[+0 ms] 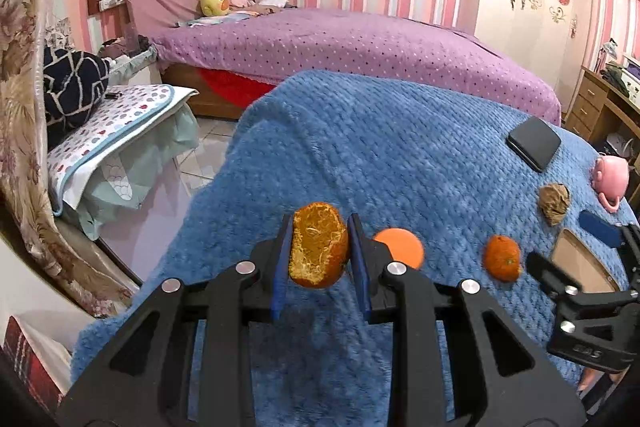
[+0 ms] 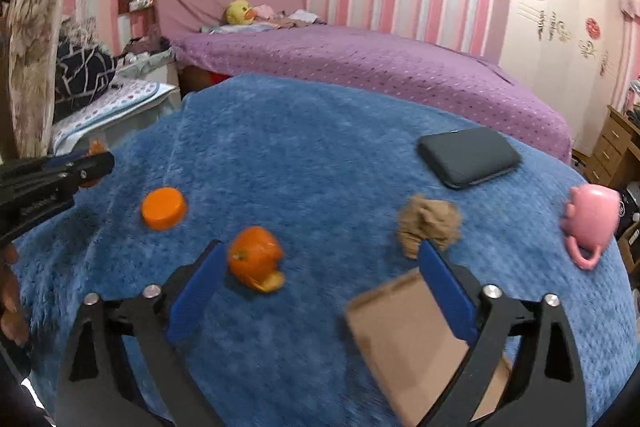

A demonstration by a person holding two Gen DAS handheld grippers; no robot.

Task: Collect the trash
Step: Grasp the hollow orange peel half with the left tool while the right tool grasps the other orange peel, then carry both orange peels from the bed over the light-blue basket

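Left wrist view
- Left gripper [image 1: 319, 259]: clenched on an orange peel [image 1: 318, 247], held clear of the blue blanket [image 1: 360, 147]; the peel's long axis runs up along the fingers, pith side facing the camera.
- Remaining items: orange cap [image 1: 400, 251] just right of the fingers; second peel piece [image 1: 503, 258] further right; crumpled brown paper [image 1: 554, 203] far right.
- Right gripper [image 1: 576, 247]: enters at the right edge, over a cardboard box [image 1: 580, 263].

Right wrist view
- Right gripper [image 2: 320, 283]: released, jaws wide, nothing between the pads.
- Key relation: second peel piece [image 2: 256, 259] lies just inside the left finger, slightly ahead; crumpled brown paper [image 2: 428, 225] sits just beyond the right fingertip. Judgement: this hand is the nearer one to both.
- Cardboard box [image 2: 400, 339]: near, low right, partly under the right finger.
- Non-trash, judged: dark case [image 2: 468, 157] far right; pink mug [image 2: 590, 221] at the right edge.
- Left gripper [image 2: 86, 167]: at the left edge, peel barely visible.

View differences
- Peel grip: plain only in the left view.
- Right jaw spacing: plain only in the right view.
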